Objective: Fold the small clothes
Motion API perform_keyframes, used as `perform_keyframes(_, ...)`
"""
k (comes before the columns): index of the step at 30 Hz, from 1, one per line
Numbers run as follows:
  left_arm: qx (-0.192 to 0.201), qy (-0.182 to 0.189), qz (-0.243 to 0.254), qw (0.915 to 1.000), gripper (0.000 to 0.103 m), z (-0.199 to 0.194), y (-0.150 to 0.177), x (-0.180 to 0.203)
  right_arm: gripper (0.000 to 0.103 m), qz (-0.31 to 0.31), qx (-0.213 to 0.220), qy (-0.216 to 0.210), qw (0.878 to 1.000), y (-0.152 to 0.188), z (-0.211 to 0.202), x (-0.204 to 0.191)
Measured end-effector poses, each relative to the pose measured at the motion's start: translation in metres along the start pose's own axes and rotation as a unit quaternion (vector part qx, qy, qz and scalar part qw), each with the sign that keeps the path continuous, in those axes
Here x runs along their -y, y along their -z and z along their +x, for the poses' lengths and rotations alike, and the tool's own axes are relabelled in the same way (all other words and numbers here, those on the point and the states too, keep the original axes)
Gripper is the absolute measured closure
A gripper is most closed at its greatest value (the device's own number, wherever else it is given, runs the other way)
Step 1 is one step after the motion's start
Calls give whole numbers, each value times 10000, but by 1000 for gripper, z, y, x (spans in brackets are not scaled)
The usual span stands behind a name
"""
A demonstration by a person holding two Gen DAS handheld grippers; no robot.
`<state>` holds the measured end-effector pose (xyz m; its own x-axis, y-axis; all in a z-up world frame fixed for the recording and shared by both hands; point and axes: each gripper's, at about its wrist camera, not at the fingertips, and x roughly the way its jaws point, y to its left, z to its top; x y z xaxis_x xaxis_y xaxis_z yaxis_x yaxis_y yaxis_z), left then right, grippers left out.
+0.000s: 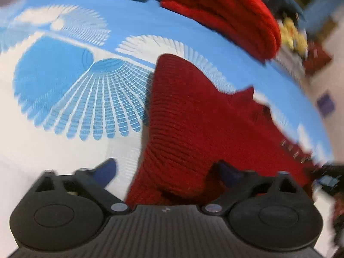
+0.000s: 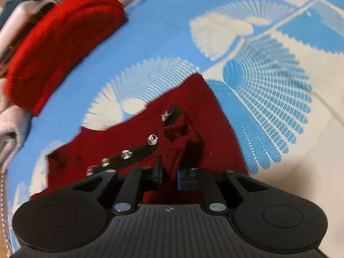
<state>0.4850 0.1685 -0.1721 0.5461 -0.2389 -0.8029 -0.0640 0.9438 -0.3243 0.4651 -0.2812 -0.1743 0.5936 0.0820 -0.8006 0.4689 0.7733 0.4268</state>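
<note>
Two grippers are over a bed sheet [image 1: 133, 21] printed in blue and white fans. A dark red knit garment [image 1: 193, 118] lies spread on it, still unfolded, with a black strip down it carrying a row of clear buttons [image 2: 126, 154]; five show in the right wrist view, the farthest blurred.

Right gripper [image 2: 168, 176]: jaws drawn nearly together, a pinch of the dark red knit bunched up between the blue pads. It reads as clamped on the cloth near the button strip.

Left gripper [image 1: 167, 172]: jaws stand wide. One blue fingertip [image 1: 107, 172] sits over bare sheet, the other over the knit's edge. Nothing is pressed between them. The view is blurred.

Step in hand, as I judge it: taking hold of the garment at two points, before the first fold. One side is held; the other is not yet.

Next move likely calls for the left jaws to close on the near edge, then both to lift and carry that edge across together, keeping the knit flat so it does not bunch.

Count: one dark red garment being worked. One bright red knit piece [image 2: 60, 47], folded, at the far side, resting on pale grey folded cloth [image 2: 8, 133]. Other dark and yellow items beyond are too blurred to tell.
</note>
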Motion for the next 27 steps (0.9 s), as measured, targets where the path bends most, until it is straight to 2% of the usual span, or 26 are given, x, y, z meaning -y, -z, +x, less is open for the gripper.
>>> perform_keyframes(3,-13,-104,72,9999,12,5,1,0,93,-676,286,-367,9966,10,-22,4)
perform_keyframes(5,11,-241,165,9996,10,5,4,0,88,-1002,-30,-163,9948,16,1,16)
perform_keyframes(7,71,-409,242,9988,4,5,8,0,87,-1392,169,-437,9891,20,4,22)
perform_keyframes(8,101,-522,258,9983,0,5,10,-1,85,-1571,139,-449,9865,20,1,20)
perform_keyframes(10,125,-584,305,9977,0,4,12,-6,78,-1774,128,-411,9832,19,-12,20)
perform_keyframes(12,141,-551,307,9979,0,3,12,-7,76,-2305,261,-309,9722,23,-23,21)
perform_keyframes(14,159,-596,346,9975,0,4,13,-6,72,-3097,479,18,9496,32,-28,19)
perform_keyframes(15,167,-614,373,9973,0,4,14,-5,60,-3389,644,216,9384,35,-28,16)
perform_keyframes(16,170,-624,414,9970,0,3,14,-5,25,-3580,813,597,9282,37,-29,14)
perform_keyframes(17,148,-637,459,9968,0,3,14,-4,9,-3651,995,1059,9196,40,-30,12)
perform_keyframes(18,102,-637,483,9967,0,2,14,-5,10,-3593,1075,1243,9186,40,-33,13)
perform_keyframes(19,43,-598,459,9971,0,0,13,-6,12,-3436,1021,1153,9264,38,-38,13)
perform_keyframes(22,-183,-291,275,9990,0,-10,13,-16,12,-2390,591,366,9685,28,-62,36)
perform_keyframes(23,-299,-162,255,9991,0,-15,15,-19,12,-2095,451,132,9767,26,-68,46)
perform_keyframes(25,-543,-7,398,9977,0,-26,23,-21,12,-1680,144,-156,9856,29,-81,64)
perform_keyframes(27,-637,-58,673,9957,0,-43,38,-17,12,-1513,-108,-192,9882,41,-95,80)
